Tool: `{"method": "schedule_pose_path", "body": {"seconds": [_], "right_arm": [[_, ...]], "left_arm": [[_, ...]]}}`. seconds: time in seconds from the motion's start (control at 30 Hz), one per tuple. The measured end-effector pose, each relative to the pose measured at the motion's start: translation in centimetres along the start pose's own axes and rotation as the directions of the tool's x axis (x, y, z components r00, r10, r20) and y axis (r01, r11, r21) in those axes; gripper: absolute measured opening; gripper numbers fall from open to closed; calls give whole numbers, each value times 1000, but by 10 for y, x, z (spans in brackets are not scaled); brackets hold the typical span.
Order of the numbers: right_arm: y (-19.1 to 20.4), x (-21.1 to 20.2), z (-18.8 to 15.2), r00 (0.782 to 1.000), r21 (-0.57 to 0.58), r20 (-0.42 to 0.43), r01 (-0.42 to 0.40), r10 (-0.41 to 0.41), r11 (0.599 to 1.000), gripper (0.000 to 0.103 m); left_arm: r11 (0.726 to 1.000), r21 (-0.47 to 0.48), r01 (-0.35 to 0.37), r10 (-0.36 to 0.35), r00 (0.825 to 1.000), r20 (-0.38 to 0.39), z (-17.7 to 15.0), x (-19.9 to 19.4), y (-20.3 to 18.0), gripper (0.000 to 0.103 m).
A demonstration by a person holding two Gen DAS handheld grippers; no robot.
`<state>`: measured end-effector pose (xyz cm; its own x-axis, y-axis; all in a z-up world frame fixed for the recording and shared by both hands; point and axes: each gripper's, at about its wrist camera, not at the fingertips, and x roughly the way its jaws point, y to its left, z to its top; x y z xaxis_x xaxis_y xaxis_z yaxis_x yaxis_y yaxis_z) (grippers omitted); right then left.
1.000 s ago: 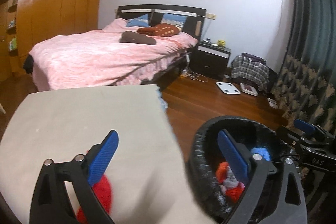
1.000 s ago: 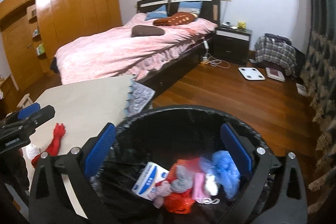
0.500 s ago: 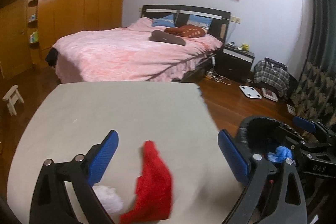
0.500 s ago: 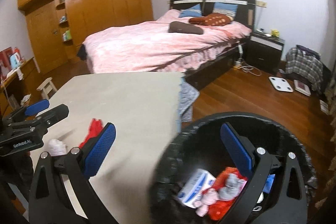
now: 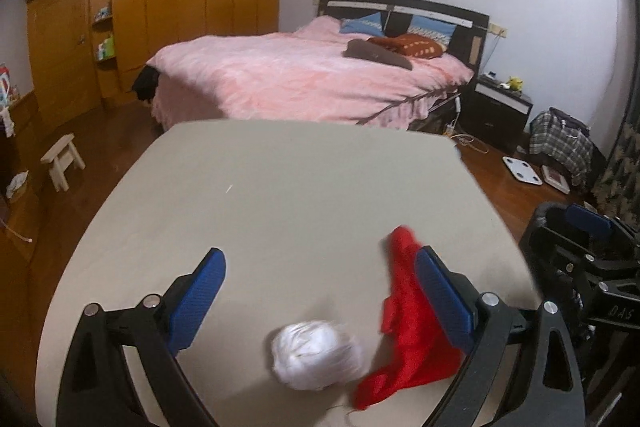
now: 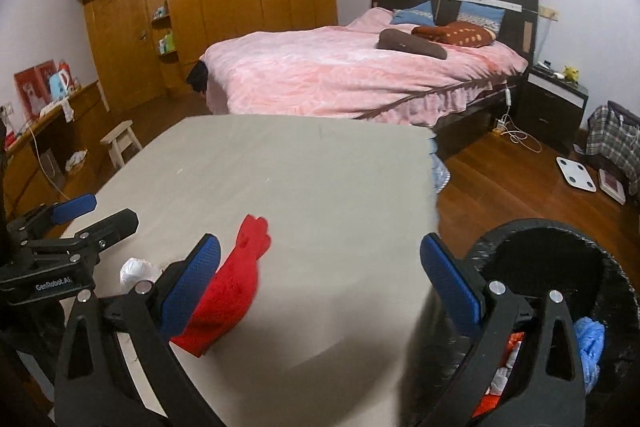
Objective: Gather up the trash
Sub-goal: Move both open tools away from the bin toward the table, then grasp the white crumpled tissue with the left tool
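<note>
A crumpled white wad (image 5: 318, 355) and a red cloth-like piece (image 5: 412, 323) lie on the beige table (image 5: 300, 195) near its front edge. My left gripper (image 5: 320, 291) is open and empty just above them, the wad between its fingers. In the right wrist view the red piece (image 6: 228, 291) and the wad (image 6: 136, 271) lie left of my right gripper (image 6: 320, 279), which is open and empty over the table's right part. A black-lined trash bin (image 6: 560, 267) with several pieces of trash inside stands right of the table.
A pink bed (image 5: 304, 83) stands beyond the table. A wooden wardrobe (image 5: 160, 11) fills the left wall, with a small stool (image 5: 64, 159) on the floor. A nightstand (image 6: 556, 107), a scale (image 6: 576, 175) and a plaid bag (image 6: 616, 139) are at the right.
Both grippers have swung left, from over the bin to over the table. The wad and red piece now lie by the left gripper's fingers, and the bin has slid to the right edge.
</note>
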<state>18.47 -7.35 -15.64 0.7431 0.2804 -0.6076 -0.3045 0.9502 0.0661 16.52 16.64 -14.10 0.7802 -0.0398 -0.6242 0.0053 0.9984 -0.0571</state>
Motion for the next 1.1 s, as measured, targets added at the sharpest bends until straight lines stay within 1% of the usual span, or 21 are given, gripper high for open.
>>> {"method": "schedule_pose_path", "body": {"seconds": [0.23, 0.5, 0.83, 1.0, 1.1], "right_arm": [[10, 17, -9, 999, 0, -32, -4, 4, 1000, 97], [13, 24, -23, 998, -8, -59, -1, 0, 1000, 97], [13, 28, -31, 997, -21, -75, -2, 1, 1000, 97], [13, 30, -33, 996, -24, -84, -6, 4, 1000, 97], [14, 31, -34, 996, -26, -84, -6, 3, 1000, 97]], "left_arm": [[999, -32, -15, 13, 998, -61, -22, 15, 19, 94], [998, -58, -39, 31, 991, -127, -43, 30, 29, 94], [997, -81, -13, -1, 986, -164, -49, 38, 31, 92], [995, -102, 18, -36, 983, -182, -52, 38, 32, 87], [994, -104, 40, -59, 981, -187, -53, 39, 30, 78]]}}
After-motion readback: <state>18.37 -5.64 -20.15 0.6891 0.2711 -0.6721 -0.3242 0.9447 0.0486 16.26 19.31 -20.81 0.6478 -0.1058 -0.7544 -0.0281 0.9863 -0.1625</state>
